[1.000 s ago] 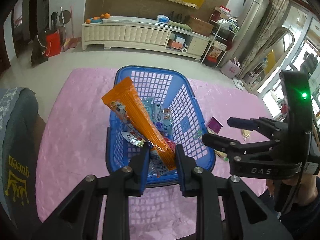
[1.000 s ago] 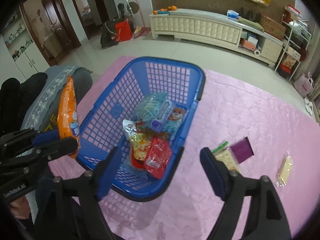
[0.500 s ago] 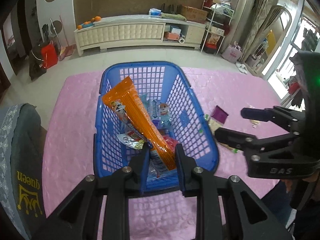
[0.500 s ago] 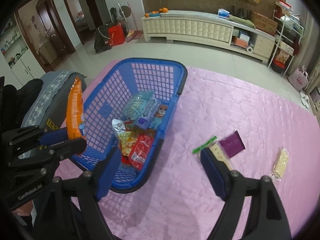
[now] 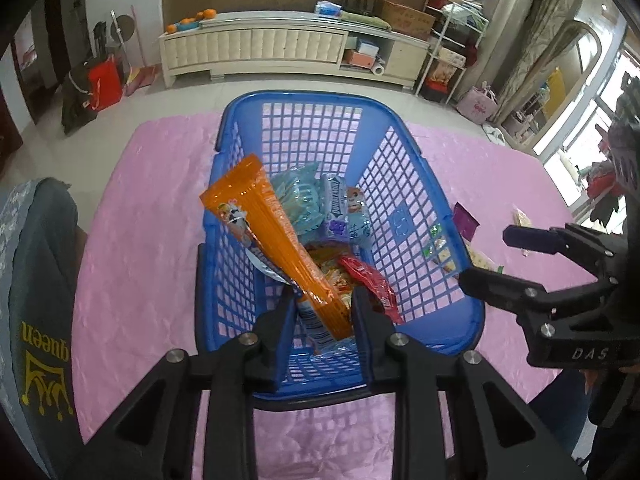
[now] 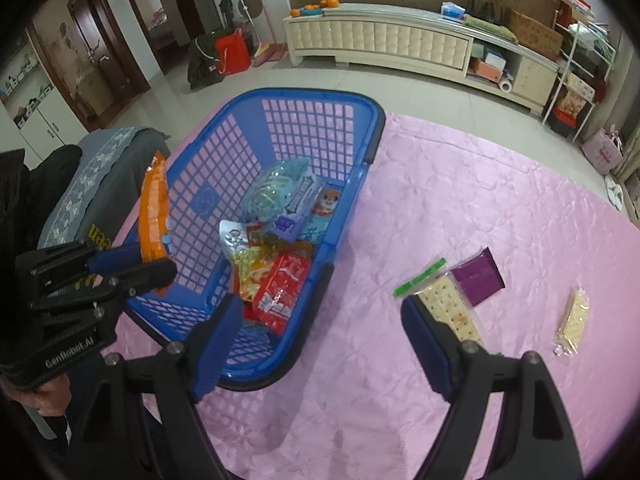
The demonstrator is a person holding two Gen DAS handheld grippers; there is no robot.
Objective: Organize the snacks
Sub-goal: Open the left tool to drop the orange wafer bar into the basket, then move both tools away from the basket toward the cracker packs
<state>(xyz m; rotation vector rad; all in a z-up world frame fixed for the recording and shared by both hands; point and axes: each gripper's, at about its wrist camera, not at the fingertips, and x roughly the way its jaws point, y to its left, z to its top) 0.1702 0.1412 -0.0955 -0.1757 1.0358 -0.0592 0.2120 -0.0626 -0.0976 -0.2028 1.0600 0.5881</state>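
Snacks mostly sit in the blue basket (image 5: 420,216) on the pink tabletop (image 6: 440,208). Left tool (image 5: 322,312) pinches an orange packet (image 5: 276,236) over the basket; next comes lowering and release. Right tool (image 6: 320,340) stands spread near the cracker pack (image 6: 448,304), a likely next pick.

Plastic basket (image 5: 404,216) — perhaps satiny cloth (image 6: 460,208)

hidden: cracker pack (image 6: 452,304) lower end behind right jaws | orange packet (image 5: 276,248) base between left jaws
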